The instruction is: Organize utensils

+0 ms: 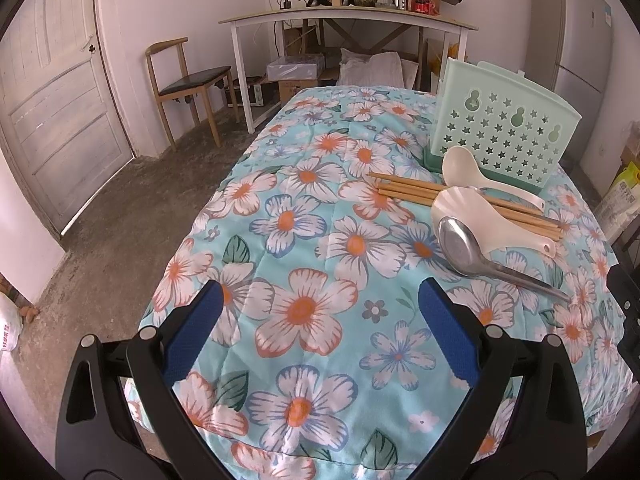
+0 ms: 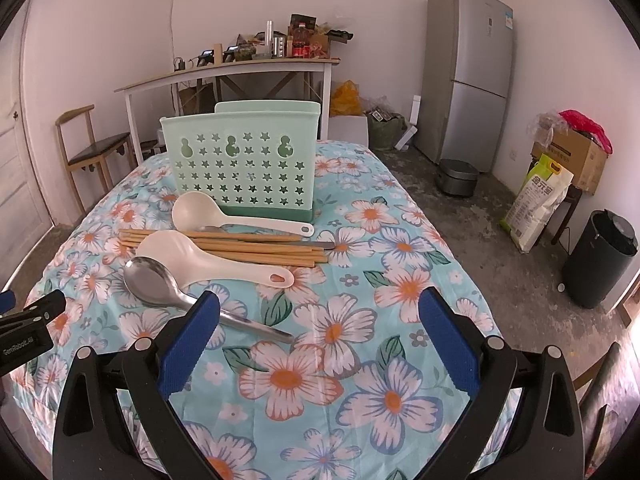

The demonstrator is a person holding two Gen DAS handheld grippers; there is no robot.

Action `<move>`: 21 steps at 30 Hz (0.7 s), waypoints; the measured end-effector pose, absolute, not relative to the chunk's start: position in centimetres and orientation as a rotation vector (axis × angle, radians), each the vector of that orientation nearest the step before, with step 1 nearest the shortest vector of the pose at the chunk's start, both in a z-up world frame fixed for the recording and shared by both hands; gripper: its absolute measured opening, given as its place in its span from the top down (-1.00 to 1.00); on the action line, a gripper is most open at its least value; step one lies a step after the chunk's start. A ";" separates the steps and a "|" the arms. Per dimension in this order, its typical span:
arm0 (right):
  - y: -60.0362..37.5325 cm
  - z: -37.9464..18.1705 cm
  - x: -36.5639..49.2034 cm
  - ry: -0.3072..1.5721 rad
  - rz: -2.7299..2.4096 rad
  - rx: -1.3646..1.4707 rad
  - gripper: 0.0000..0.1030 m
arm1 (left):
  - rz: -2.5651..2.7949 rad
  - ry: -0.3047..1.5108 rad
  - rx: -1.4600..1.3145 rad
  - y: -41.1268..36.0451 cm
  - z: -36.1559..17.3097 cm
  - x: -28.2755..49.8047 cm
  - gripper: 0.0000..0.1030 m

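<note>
Nothing picked yet: both jaws spread, empty. Next: right gripper (image 2: 318, 340) takes steel spoon (image 2: 154, 282) to green holder (image 2: 244, 168).

floral quilt (image 2: 360, 216) covers the table; ahead-left of right tongs: steel spoon (image 2: 160, 286), two cream ladles, chopsticks (image 2: 256, 248), green holder (image 2: 244, 164) farthest.

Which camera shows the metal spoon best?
The left wrist view: the metal spoon lies whole and unobstructed. In the right wrist view the right gripper's finger covers part of its handle.
</note>
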State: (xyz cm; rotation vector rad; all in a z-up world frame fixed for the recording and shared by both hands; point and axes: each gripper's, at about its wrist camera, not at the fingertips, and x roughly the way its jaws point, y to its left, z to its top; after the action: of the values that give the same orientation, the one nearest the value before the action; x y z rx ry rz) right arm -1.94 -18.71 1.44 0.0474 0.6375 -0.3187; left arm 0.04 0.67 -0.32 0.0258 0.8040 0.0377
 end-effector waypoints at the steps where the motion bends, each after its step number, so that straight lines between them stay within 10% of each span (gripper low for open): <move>1: -18.7 1.4 -1.9 0.637 -0.319 0.046 -0.88 | 0.035 0.805 0.027 0.7 -0.2 0.1 -0.83; 21: -19.8 -2.4 -0.1 0.693 -0.238 0.011 -0.88 | -0.058 0.806 0.038 -1.3 -2.4 2.5 -0.83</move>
State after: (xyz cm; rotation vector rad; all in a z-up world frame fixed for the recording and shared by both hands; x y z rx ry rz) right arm -0.08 -19.84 -2.44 0.0114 0.6929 -0.2377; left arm 2.46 -1.27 -2.39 0.0382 0.8057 -0.0582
